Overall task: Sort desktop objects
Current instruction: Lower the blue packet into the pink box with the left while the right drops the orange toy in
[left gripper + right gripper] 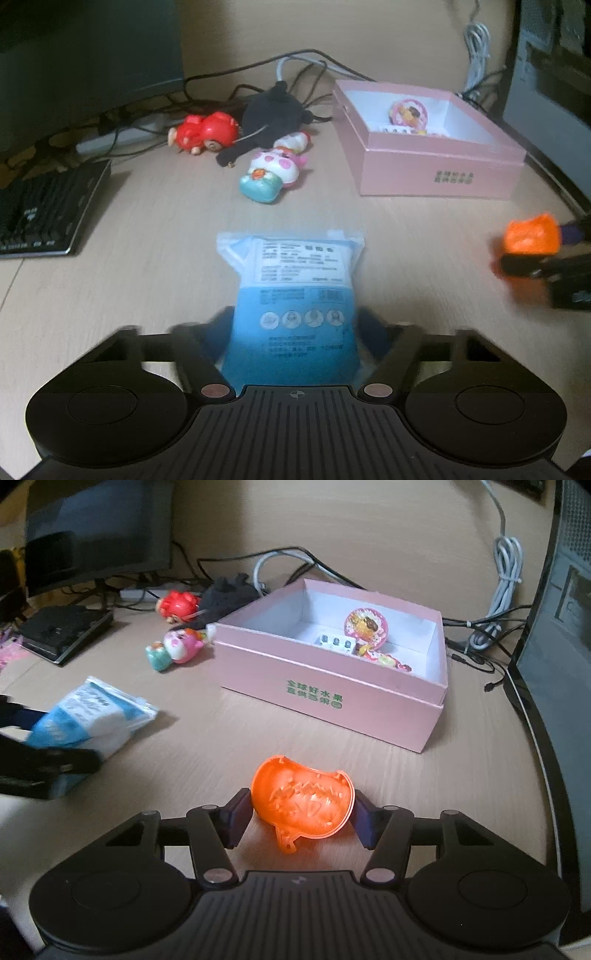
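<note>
A blue and white packet (295,280) in clear wrap stands between the fingers of my left gripper (293,326), whose pads press its lower sides; the right wrist view shows the packet (92,716) tilted at the left. My right gripper (301,812) is shut on an orange plastic shell (301,799), hollow side facing the camera, just above the desk. The left wrist view has that shell (532,236) at its right edge. An open pink box (325,698) lies beyond, holding a round pink toy (365,626) and small items.
A red figure (207,133), a black pouch (273,114) and a pink-and-white figure (273,170) lie left of the pink box (436,173). A keyboard (44,214) and a monitor (74,55) stand at the left. Cables (506,576) run behind the box.
</note>
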`<act>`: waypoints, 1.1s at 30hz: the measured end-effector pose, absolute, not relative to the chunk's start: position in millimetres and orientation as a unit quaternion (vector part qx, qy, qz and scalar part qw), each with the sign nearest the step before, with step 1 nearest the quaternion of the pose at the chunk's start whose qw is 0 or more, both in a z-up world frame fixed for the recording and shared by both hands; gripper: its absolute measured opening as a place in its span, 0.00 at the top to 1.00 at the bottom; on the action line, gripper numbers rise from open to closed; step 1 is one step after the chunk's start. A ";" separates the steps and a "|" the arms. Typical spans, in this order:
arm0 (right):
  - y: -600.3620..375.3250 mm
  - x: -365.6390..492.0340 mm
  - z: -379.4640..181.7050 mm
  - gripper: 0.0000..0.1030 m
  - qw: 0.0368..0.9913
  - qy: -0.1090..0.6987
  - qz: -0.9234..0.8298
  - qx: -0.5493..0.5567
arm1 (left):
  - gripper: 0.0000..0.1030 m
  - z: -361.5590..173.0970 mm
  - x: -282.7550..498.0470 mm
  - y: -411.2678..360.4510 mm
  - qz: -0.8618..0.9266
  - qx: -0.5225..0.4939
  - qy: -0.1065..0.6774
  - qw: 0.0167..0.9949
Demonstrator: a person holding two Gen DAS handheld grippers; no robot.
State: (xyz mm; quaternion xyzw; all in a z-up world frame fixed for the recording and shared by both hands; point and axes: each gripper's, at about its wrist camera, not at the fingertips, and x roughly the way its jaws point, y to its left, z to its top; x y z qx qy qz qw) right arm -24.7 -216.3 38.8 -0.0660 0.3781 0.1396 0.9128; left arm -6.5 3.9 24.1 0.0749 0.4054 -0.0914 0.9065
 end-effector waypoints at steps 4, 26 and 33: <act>-236.5 -38.4 82.0 0.45 0.932 0.334 0.132 -0.049 | 0.43 33.7 -8.1 -3.1 -0.106 0.089 0.391 0.910; -254.6 -60.9 166.2 0.45 0.974 0.221 0.051 -0.026 | 0.29 115.3 129.5 -75.4 -0.214 0.033 0.282 0.935; -253.3 -26.2 151.8 0.45 0.965 0.258 0.026 -0.032 | 0.19 79.2 123.8 -64.5 -0.214 0.047 0.338 0.915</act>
